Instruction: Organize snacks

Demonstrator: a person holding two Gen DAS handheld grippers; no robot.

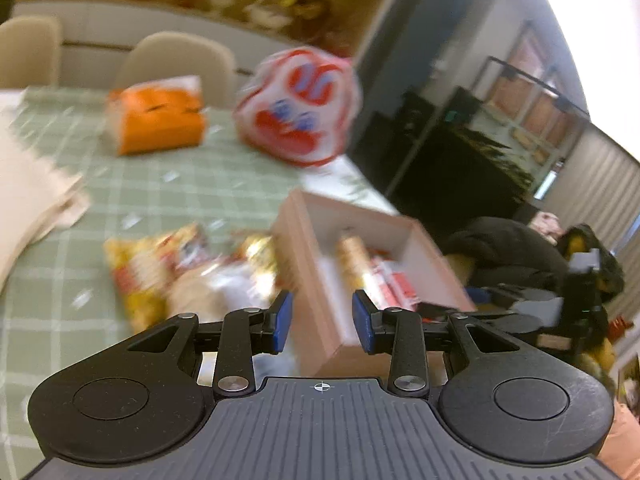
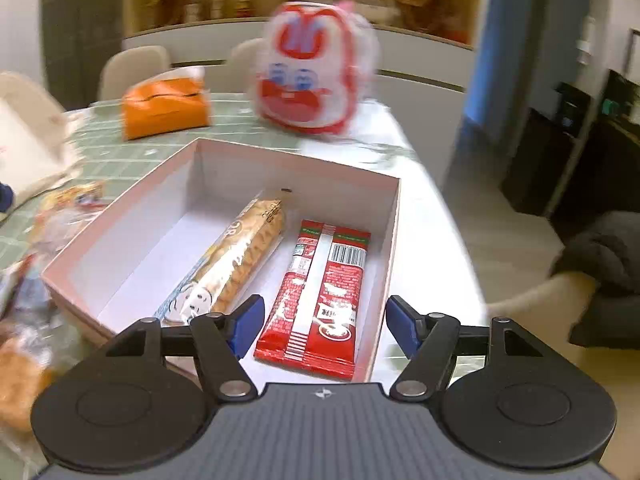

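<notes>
Pink box [image 2: 394, 216] near table's right edge holds two snacks side by side — clear-wrapped cracker sleeve [image 2: 236, 264], glossy red packet [image 2: 320, 300]. Right gripper [image 2: 324, 324] spread, empty; left gripper [image 1: 322, 322] spread, empty.

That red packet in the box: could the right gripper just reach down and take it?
Probably yes. The right gripper is open and empty just above the red packet, which lies flat in the open box with nothing over it.

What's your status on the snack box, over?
Left tool and right tool open, both empty. Box holds a cracker pack and a red bar. Loose snacks wait left of it. Nothing in the way.
</notes>
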